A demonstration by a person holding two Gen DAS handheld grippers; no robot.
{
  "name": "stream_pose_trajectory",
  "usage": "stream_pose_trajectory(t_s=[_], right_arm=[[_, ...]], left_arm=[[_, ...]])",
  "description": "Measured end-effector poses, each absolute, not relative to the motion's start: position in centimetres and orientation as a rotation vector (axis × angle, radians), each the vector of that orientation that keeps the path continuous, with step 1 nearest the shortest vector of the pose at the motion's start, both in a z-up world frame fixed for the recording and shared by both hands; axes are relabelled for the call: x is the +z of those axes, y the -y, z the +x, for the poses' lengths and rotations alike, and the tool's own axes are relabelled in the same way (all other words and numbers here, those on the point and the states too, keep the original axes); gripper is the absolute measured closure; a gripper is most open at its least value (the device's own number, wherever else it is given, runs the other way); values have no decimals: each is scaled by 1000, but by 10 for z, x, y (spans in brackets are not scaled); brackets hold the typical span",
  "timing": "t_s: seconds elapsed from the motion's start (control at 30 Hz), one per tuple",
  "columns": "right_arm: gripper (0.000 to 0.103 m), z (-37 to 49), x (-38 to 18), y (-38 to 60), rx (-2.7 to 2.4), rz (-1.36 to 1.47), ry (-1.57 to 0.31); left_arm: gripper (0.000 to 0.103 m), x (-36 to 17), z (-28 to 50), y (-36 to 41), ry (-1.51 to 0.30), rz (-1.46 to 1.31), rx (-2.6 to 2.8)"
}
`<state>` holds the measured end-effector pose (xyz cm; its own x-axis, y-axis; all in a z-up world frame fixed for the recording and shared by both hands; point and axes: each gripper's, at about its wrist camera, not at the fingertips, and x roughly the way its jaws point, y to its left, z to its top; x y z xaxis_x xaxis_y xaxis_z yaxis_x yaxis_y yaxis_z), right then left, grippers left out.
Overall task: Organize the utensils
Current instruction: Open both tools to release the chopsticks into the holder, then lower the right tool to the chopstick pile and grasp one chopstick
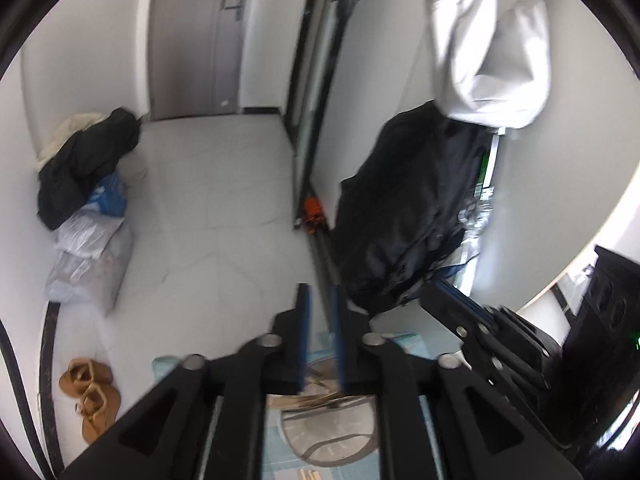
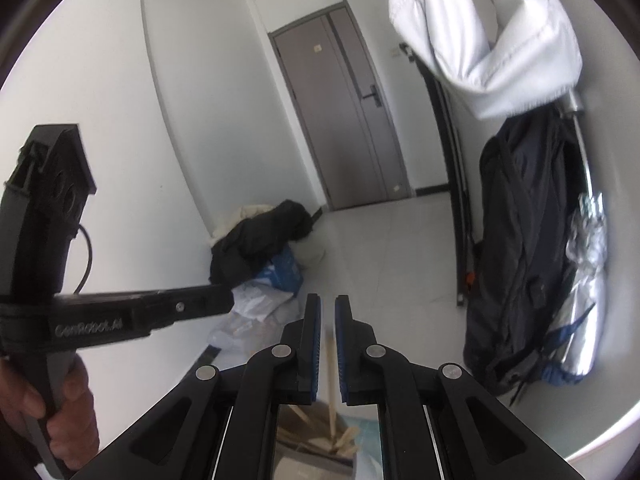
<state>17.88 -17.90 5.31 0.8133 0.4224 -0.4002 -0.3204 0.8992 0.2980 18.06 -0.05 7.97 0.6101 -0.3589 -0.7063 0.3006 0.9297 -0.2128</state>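
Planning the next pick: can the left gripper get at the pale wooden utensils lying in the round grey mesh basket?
Probably yes. The left gripper hangs right over the wooden utensils in the mesh basket, with nothing between them. Its jaws stand slightly apart, likely enough for a thin handle.

Two grippers (image 1: 320, 312) (image 2: 327, 320), two brown slippers (image 1: 90, 396), one door (image 2: 344, 112), one backpack (image 2: 524, 256)
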Motion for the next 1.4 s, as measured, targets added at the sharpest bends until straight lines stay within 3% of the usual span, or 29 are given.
stream_pose_trajectory(t_s=[0.03, 0.1, 0.27, 0.33, 0.47, 0.63, 1.0, 1.4], right_arm=[[92, 177, 50, 179, 394, 218, -489], [90, 172, 45, 183, 393, 223, -502], [74, 145, 43, 196, 346, 229, -491], [65, 133, 45, 201, 324, 229, -490], [60, 115, 53, 205, 303, 226, -479], [39, 84, 65, 204, 280, 214, -440], [28, 31, 71, 192, 262, 175, -404], [25, -1, 42, 181, 246, 136, -437]], left_arm=[[71, 79, 180, -1, -832, -83, -374], [56, 81, 174, -9, -815, -101, -346], [53, 92, 155, -14, -772, -83, -297], [45, 94, 150, -14, -761, -81, -285], [39, 101, 130, -17, -719, -78, -252], [27, 110, 102, -18, -665, -69, -211], [12, 112, 47, -20, -564, -40, -139], [11, 76, 15, -34, -577, -57, -81]])
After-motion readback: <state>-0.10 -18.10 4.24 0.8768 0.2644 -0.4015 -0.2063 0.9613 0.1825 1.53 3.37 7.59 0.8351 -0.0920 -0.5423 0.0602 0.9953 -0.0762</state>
